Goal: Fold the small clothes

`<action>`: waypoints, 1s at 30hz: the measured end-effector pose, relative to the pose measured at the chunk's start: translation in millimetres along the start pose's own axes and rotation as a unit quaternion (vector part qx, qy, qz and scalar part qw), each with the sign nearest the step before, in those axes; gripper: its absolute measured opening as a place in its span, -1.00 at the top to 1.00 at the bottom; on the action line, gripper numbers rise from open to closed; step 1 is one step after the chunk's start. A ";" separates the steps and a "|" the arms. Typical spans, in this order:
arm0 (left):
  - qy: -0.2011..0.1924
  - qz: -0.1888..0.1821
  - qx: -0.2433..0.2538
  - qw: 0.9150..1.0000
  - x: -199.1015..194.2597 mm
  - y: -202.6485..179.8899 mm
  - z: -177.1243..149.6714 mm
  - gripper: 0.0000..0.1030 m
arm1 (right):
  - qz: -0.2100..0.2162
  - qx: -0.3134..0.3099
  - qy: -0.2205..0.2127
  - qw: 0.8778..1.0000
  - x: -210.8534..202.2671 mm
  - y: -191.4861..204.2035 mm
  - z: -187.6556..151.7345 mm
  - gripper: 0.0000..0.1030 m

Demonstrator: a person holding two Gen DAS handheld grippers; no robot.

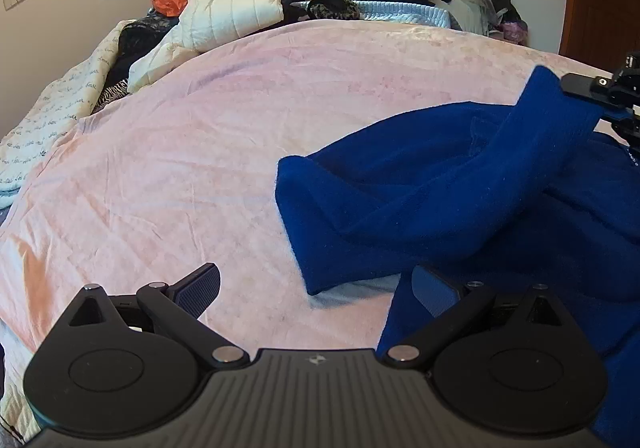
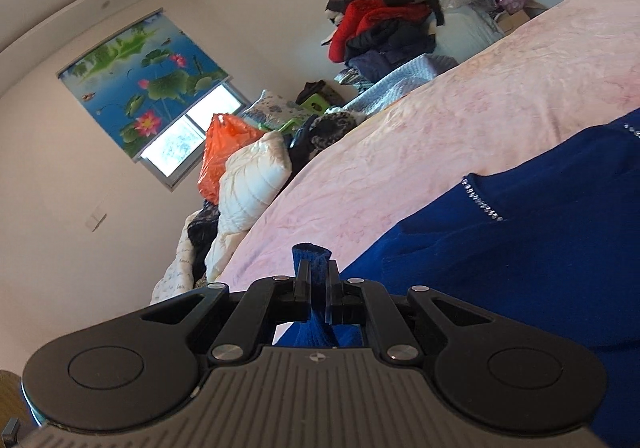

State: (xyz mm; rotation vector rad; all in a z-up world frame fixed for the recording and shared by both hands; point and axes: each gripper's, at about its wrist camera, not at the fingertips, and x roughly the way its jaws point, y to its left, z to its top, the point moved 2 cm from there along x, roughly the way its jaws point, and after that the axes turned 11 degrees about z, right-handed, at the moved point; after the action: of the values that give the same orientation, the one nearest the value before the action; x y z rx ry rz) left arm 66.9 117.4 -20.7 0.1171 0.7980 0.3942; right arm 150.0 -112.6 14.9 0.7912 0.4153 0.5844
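Right claw pinching blue sleeve cuff (lifted), left claw spread, pink bedspread bare leftward

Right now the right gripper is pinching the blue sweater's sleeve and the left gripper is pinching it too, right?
Not quite. The left gripper is open and pinches nothing, as the left wrist view shows. The right gripper does pinch the blue sweater by its sleeve.
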 end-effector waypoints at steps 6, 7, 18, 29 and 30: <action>0.006 -0.002 0.004 1.000 3.2 -3.7 -1.3 -1.00 | -0.077 0.079 -0.029 0.993 -15.2 -64.1 -0.8 0.69; 0.007 -0.003 0.005 1.000 3.3 -5.0 -1.6 -1.00 | -0.082 0.092 -0.019 0.992 -13.4 -73.6 -4.8 0.69; 0.012 -0.005 0.012 1.000 6.7 -7.5 -1.7 -1.00 | -0.090 0.067 0.042 0.993 16.1 -88.8 -12.4 -0.08; 0.014 -0.005 0.020 1.000 7.7 -11.3 -3.0 -1.00 | -0.022 0.056 0.110 0.992 53.8 -81.4 -12.6 -0.01; 0.015 -0.005 0.020 1.000 8.0 -10.8 -2.8 -1.00 | -0.022 0.053 0.119 0.991 57.2 -80.5 -11.9 0.11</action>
State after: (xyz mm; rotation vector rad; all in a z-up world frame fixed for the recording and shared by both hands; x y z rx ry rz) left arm 73.2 110.5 -30.7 0.1447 0.8358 0.3717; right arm 213.9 -115.4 -61.2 0.8144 0.6857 0.6209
